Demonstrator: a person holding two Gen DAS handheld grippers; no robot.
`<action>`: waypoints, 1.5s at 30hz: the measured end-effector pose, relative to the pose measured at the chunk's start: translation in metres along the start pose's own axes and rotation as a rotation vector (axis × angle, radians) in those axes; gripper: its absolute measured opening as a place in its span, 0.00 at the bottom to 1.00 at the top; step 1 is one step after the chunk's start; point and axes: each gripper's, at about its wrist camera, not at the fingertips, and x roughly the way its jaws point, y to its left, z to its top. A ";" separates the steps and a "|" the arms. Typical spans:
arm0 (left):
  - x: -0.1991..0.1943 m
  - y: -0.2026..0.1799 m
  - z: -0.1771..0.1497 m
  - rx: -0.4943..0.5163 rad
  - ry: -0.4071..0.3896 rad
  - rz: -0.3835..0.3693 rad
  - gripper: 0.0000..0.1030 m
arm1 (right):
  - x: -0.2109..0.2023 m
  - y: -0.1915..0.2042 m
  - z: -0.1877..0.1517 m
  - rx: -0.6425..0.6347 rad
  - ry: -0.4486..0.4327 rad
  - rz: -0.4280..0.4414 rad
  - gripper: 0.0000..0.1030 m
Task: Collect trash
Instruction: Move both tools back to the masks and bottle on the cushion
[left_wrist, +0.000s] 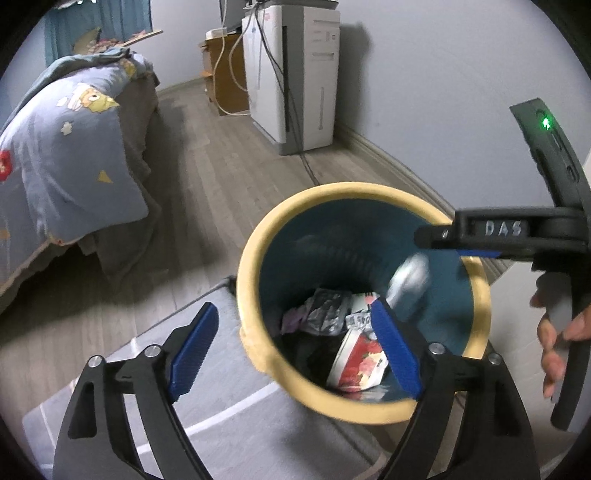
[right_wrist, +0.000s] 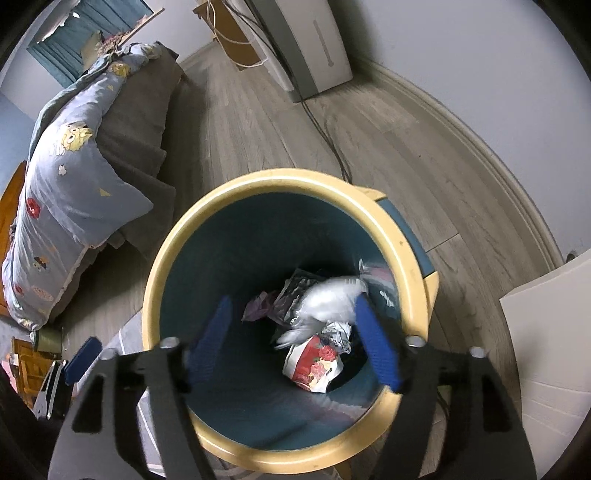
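You are at the drop step: both the right gripper (right_wrist: 295, 345) and left gripper (left_wrist: 295, 350) stand jaws apart, empty, the blurred silvery wrapper (right_wrist: 327, 302) falling into the yellow-rimmed bin (right_wrist: 173, 251); next, seek more trash toward the bed (right_wrist: 74, 177) at 10 o'clock.

One bin (right_wrist: 413, 280), two hand-held grippers over it, one red carton (right_wrist: 314, 365) inside, one silvery wrapper (right_wrist: 325, 302) dropping, one bed (left_wrist: 74, 155).
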 end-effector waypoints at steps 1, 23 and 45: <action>-0.004 0.001 -0.001 -0.001 -0.007 0.009 0.91 | -0.003 0.001 0.000 -0.003 -0.006 -0.011 0.77; -0.169 0.067 -0.056 -0.104 -0.095 0.198 0.95 | -0.078 0.067 -0.053 -0.173 -0.081 -0.082 0.94; -0.276 0.163 -0.191 -0.411 -0.104 0.348 0.95 | -0.101 0.195 -0.168 -0.516 -0.124 -0.087 0.94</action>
